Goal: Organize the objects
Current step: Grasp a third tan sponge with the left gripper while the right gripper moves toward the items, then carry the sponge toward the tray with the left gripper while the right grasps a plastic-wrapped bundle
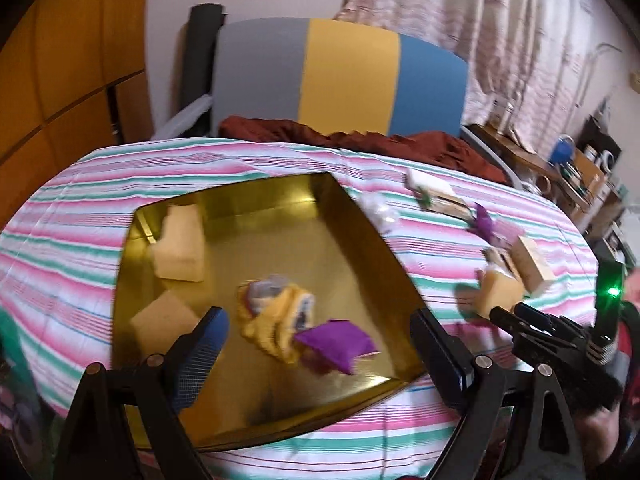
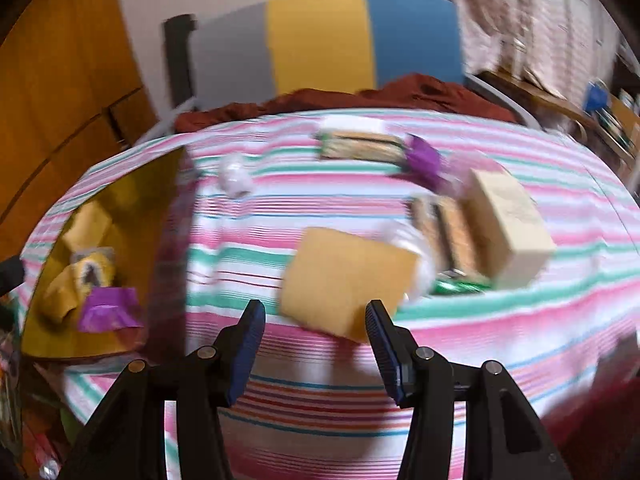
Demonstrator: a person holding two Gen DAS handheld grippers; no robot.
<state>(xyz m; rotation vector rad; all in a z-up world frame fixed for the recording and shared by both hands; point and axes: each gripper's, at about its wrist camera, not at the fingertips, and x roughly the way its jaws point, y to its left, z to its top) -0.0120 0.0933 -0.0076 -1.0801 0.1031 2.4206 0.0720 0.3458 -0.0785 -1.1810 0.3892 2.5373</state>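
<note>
Reaching: right gripper (image 2: 316,336) half-open, empty — orange box (image 2: 344,280) at 12 o'clock, on the striped cloth.
Left gripper (image 1: 320,344): wide, empty, over gold tray (image 1: 360,216).
Next: straddle, close — likely.

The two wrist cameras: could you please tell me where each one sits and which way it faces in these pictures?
Left wrist: on the left gripper, looking down into the gold tray on the striped cloth; its open fingers show, and the right gripper at right.
Right wrist: on the right gripper, angled down at the yellow box outside the tray; its own fingers show.
Shared: tray, yellow box, purple packet, striped chair.
</note>
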